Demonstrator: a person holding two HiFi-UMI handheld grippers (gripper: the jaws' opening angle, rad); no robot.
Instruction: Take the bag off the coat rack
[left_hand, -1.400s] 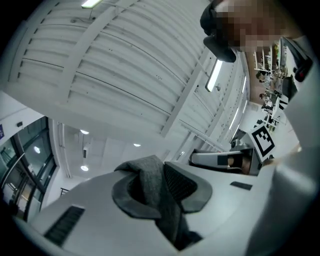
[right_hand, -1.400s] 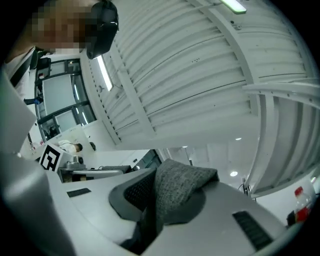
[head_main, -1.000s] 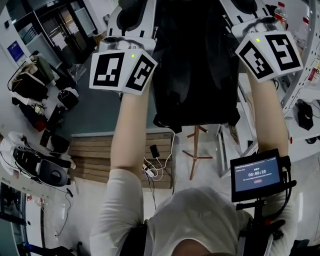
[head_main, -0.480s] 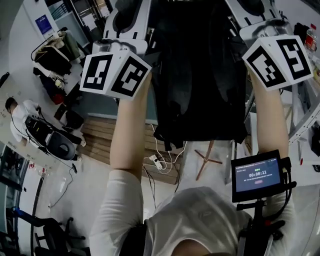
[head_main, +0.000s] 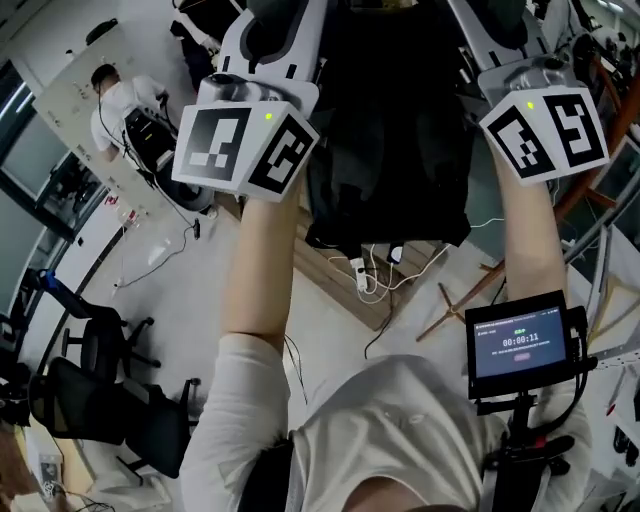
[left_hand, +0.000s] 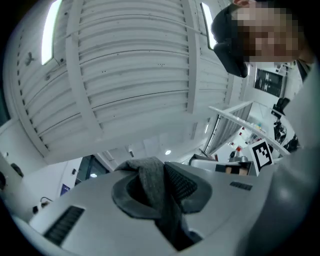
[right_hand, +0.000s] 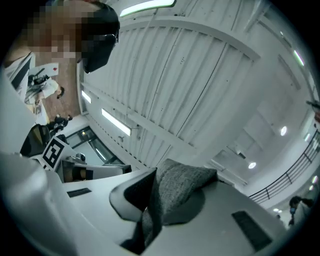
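Nearest me, on the right, sits the small black screen on its mount (head_main: 518, 345). Beyond it both forearms reach up, and the black fabric bag (head_main: 390, 150) hangs between the two grippers, well above the floor. The left gripper (left_hand: 161, 197) is clamped on a grey woven strap (left_hand: 150, 175) that runs up out of its jaws. The right gripper (right_hand: 150, 205) pinches a second grey strap (right_hand: 185, 187) just as firmly.

To do this well I'd keep both grips even and the hands level, so the bag neither tips nor swings, and carry it clear before lowering.

Far below, past the bag's bottom edge, lie pale wooden pallets (head_main: 330, 265) and slanting wooden legs (head_main: 455, 300), which I take to be the coat rack's foot. The bag's top is cut off at the picture edge, so I can't tell whether the straps are clear of any hook. The rack's upper part shows nowhere.
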